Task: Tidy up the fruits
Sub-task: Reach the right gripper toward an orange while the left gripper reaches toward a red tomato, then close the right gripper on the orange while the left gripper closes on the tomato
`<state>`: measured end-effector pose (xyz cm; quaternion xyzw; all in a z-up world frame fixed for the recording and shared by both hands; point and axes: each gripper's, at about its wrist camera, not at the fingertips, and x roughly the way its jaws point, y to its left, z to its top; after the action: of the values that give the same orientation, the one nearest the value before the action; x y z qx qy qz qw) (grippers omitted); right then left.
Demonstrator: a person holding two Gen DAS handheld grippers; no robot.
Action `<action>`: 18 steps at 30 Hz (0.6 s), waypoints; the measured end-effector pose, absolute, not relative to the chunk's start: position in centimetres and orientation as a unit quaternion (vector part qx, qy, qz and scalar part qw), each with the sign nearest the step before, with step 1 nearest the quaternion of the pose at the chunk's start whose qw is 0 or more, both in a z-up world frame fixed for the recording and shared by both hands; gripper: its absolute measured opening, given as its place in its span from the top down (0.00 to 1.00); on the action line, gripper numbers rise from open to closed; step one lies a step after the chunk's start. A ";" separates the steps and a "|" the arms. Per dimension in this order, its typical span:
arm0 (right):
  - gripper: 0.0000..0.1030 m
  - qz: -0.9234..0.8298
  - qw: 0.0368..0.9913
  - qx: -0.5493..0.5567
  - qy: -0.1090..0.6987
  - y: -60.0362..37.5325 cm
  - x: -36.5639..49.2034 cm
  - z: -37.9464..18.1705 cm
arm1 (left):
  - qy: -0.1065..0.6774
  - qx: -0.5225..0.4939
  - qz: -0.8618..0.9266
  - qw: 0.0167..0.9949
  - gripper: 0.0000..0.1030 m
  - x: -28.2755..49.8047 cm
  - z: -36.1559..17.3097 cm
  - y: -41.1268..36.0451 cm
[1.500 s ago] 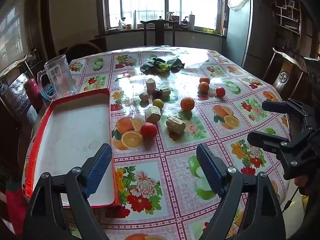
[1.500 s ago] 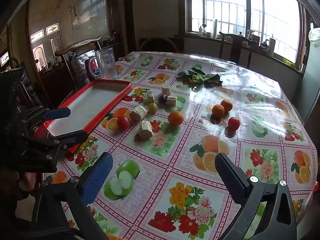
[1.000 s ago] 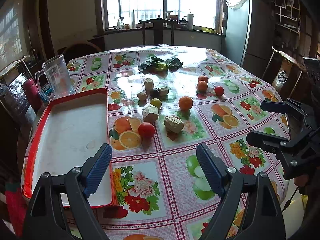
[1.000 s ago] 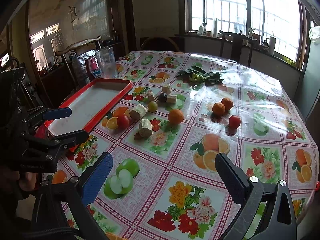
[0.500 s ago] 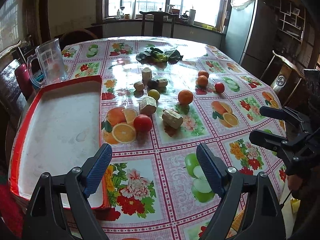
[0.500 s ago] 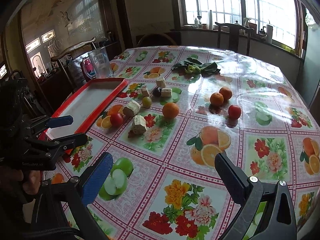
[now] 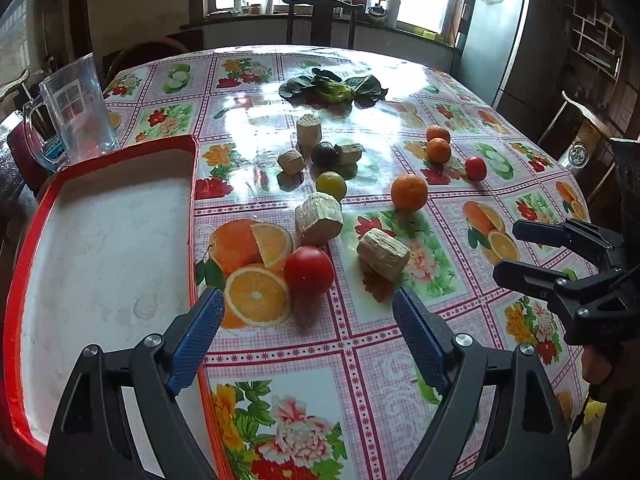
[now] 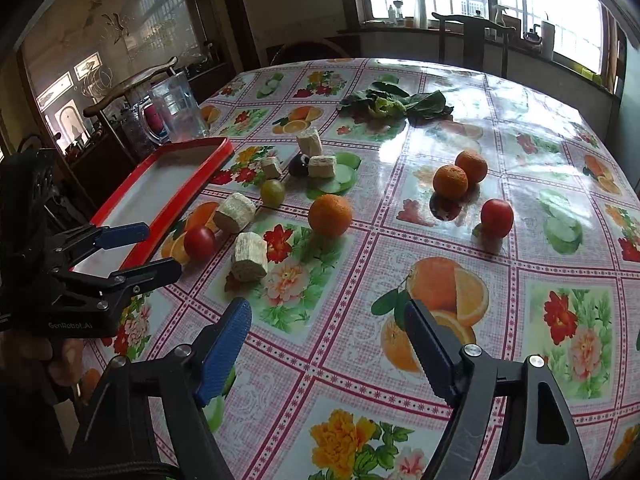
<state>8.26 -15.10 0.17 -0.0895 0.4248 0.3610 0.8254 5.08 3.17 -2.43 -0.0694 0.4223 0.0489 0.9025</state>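
My left gripper (image 7: 308, 332) is open and empty, just short of a red tomato (image 7: 309, 270) that lies beside the red-rimmed white tray (image 7: 100, 248). My right gripper (image 8: 328, 344) is open and empty above the tablecloth; in the left wrist view it shows at the right edge (image 7: 532, 252). On the table lie an orange (image 7: 409, 193), two smaller oranges (image 7: 438, 144), a second tomato (image 7: 475, 168), a green-yellow fruit (image 7: 331, 185), a dark plum (image 7: 325, 154) and several beige cut chunks (image 7: 319, 219). The tray holds nothing.
A clear glass jug (image 7: 78, 108) stands behind the tray. Leafy greens (image 7: 332, 88) lie at the table's far side. The tablecloth bears printed fruit pictures (image 7: 248, 268). Chairs (image 7: 320, 20) and a fridge (image 7: 496, 36) surround the table.
Both grippers have moved forward and lower over the table. The left one has closed in on the red tomato. Both stay open.
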 end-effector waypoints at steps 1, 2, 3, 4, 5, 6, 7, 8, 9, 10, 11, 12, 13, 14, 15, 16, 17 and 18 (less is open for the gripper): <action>0.26 0.360 0.823 -0.089 0.430 -14.8 8.7 0.0 | 0.424 -0.070 0.048 0.901 0.16 5.4 -2.6 3.4; 0.30 0.362 0.821 -0.086 0.432 -14.5 9.2 -0.1 | 0.426 -0.071 0.048 0.901 0.16 5.7 -2.7 3.5; 0.31 0.364 0.820 -0.082 0.435 -14.2 9.6 -0.2 | 0.428 -0.071 0.047 0.900 0.17 6.0 -2.8 3.7; 0.33 0.365 0.820 -0.076 0.435 -13.9 10.2 -0.3 | 0.430 -0.071 0.047 0.899 0.18 6.3 -3.0 3.7; 0.34 0.363 0.819 -0.072 0.439 -13.6 10.8 -0.4 | 0.431 -0.069 0.046 0.898 0.19 6.6 -3.1 3.8; 0.35 0.361 0.819 -0.067 0.441 -13.4 11.3 -0.6 | 0.434 -0.067 0.046 0.897 0.20 6.8 -3.3 3.8; 0.37 0.361 0.819 -0.063 0.442 -13.1 11.7 -0.7 | 0.437 -0.065 0.044 0.896 0.23 7.1 -3.5 3.8; 0.38 0.359 0.819 -0.060 0.443 -12.8 12.2 -0.9 | 0.440 -0.063 0.043 0.895 0.25 7.3 -3.8 3.8; 0.39 0.357 0.819 -0.058 0.446 -12.5 12.7 -1.1 | 0.445 -0.061 0.042 0.893 0.29 7.5 -4.1 3.8; 0.41 0.357 0.819 -0.057 0.446 -12.2 13.0 -1.3 | 0.450 -0.061 0.041 0.890 0.33 7.7 -4.4 3.9; 0.41 0.358 0.818 -0.059 0.446 -11.8 13.3 -1.4 | 0.454 -0.062 0.039 0.888 0.35 8.0 -4.7 4.0; 0.41 0.359 0.818 -0.060 0.446 -11.3 13.5 -1.6 | 0.458 -0.065 0.038 0.886 0.41 8.1 -5.0 4.1; 0.42 0.358 0.818 -0.063 0.445 -11.0 13.7 -1.7 | 0.456 -0.059 0.040 0.887 0.43 8.2 -5.0 4.0; 0.42 0.357 0.819 -0.066 0.445 -10.6 13.8 -1.9 | 0.457 -0.060 0.036 0.887 0.43 8.3 -5.0 4.0; 0.42 0.356 0.819 -0.070 0.445 -10.3 14.0 -2.0 | 0.457 -0.060 0.035 0.887 0.43 8.4 -5.0 3.9; 0.46 0.355 0.820 -0.074 0.443 -9.9 14.1 -2.2 | 0.456 -0.060 0.035 0.887 0.45 8.4 -5.0 3.9; 0.48 0.353 0.820 -0.079 0.443 -9.6 14.3 -2.5 | 0.455 -0.058 0.035 0.888 0.46 8.4 -5.0 3.8; 0.49 0.351 0.825 -0.083 0.436 -9.3 14.4 -2.6 | 0.454 -0.055 0.036 0.889 0.47 8.4 -5.1 3.8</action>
<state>14.36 -9.32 -2.62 -0.0833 0.4356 0.3512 0.8246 8.42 3.76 -5.06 -0.0554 0.4540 0.0359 0.8885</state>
